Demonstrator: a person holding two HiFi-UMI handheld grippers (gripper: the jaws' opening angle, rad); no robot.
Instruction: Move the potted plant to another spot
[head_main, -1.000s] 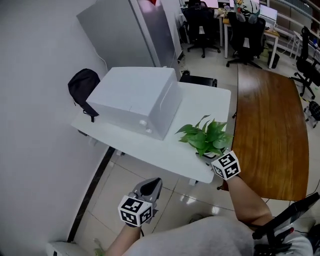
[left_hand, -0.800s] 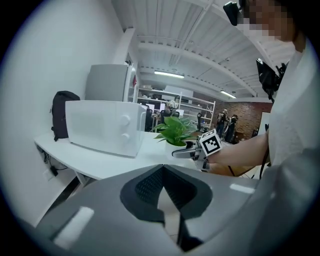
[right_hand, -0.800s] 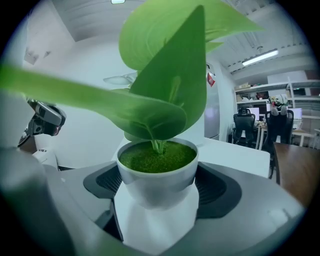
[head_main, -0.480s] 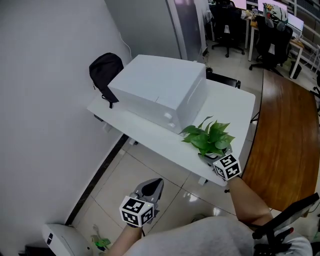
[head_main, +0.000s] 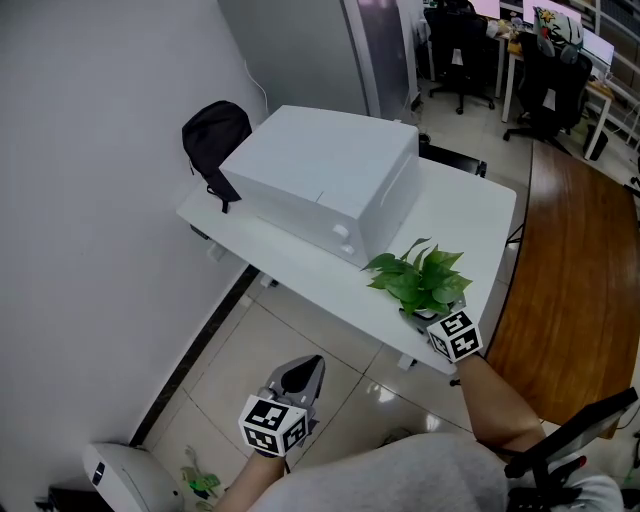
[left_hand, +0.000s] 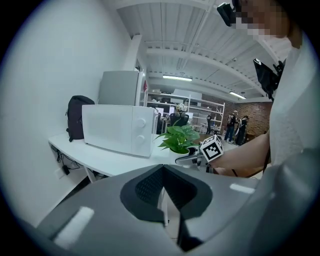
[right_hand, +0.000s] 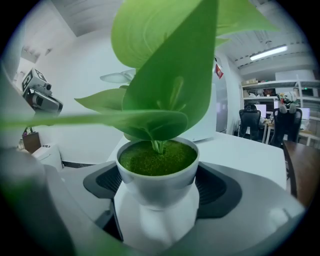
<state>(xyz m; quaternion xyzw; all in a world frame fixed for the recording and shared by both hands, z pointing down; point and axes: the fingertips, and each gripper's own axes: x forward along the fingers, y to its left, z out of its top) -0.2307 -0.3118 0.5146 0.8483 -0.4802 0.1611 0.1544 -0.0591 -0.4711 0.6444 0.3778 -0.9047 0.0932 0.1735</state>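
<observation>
Leaves of the small green potted plant in its round white ceramic pot (head_main: 421, 284) fill the upper part of the right gripper view. The pot sits squarely between the two dark ribbed pads. The right gripper (head_main: 424, 318) has its jaws spread wide and closed onto the pot, one pad touching each side just below the rim. Green moss-like filling covers the top of the pot, and the stems rise from its middle. Whether the pot's base rests on the surface under this gripper or hangs just above it, I cannot tell.

Below the held plant is the near right corner of the flat white rectangular table (head_main: 300, 265). Ahead and to the left of the right gripper stands a boxy white microwave oven (head_main: 320, 170), near the plant but not touching it. Beyond that, at the table's far left end, is a black fabric backpack (head_main: 212, 135). To the right gripper's right lies a long glossy brown wooden table (head_main: 570, 290).

The left gripper (head_main: 303, 372) hangs well apart, lower and to the left of the right one, off the white table's edge and over the pale tiled floor (head_main: 250, 350). Its jaws are pressed together with nothing between them, pointed towards the microwave oven.
</observation>
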